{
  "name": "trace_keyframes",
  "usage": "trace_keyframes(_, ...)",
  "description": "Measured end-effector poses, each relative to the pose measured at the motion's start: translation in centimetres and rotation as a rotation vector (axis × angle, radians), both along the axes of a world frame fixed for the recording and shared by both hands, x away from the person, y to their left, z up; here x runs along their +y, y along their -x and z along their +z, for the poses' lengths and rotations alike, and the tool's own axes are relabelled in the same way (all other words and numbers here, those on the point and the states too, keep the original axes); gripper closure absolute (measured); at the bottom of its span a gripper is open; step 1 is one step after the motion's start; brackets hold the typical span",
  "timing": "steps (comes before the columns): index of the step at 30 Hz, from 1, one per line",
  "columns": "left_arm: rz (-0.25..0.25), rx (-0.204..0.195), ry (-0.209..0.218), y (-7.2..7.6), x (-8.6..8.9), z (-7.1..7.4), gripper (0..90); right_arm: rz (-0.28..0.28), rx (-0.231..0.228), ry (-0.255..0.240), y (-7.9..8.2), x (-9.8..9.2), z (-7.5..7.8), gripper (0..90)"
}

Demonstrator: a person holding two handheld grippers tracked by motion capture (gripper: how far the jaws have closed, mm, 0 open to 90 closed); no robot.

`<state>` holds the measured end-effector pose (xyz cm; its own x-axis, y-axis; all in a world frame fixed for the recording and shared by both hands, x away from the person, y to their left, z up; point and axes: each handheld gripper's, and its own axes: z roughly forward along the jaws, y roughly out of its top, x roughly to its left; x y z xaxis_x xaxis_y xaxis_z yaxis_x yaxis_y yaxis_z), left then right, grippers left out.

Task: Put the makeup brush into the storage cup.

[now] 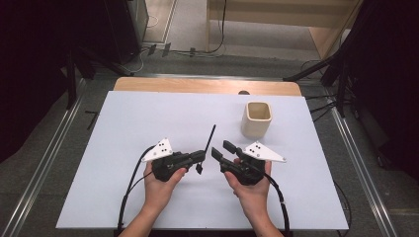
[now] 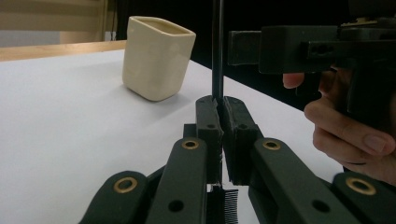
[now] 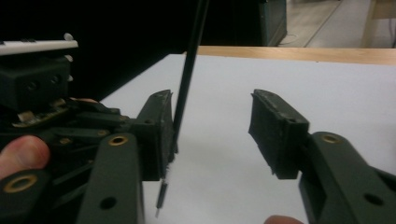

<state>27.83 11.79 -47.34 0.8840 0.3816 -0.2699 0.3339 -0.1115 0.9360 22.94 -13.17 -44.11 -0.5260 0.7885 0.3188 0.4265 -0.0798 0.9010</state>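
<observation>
- Left gripper (image 2: 219, 105) was seen nearest the lens in the left gripper view, jaws closed tight on a thin black comb (image 2: 217, 46) held upright, teeth end hanging below the jaws.
- In the high view the comb (image 1: 209, 141) was held just above the white table (image 1: 123, 128) near centre, handle pointing toward 12 o'clock.
- Right gripper (image 3: 212, 135) was held wide open with nothing gripped; the comb shaft (image 3: 189, 74) stood against its left jaw.
- Cream cup (image 1: 257, 119) stood at 1 o'clock from the grippers, well apart.
- Step judged: handover, or carry to the cup.
- Next move would call for the right jaws to be closed on the shaft before the left were loosened.
</observation>
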Motion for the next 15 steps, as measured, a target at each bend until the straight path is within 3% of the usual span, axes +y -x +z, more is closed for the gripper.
trace_keyframes(2,0.0,-0.006,-0.002,0.2,-0.2,-0.1,87.1,0.0,0.002,-0.011,0.0,0.0,-0.1,54.8)
trace_keyframes(3,-0.004,-0.007,-0.003,0.3,-0.4,-0.2,87.1,0.016,0.008,-0.034,-0.1,-0.1,-0.2,60.3)
trace_keyframes(15,-0.03,-0.015,0.004,1.2,-1.9,-0.3,87.1,0.044,0.061,-0.132,-0.1,0.1,-1.3,72.9)
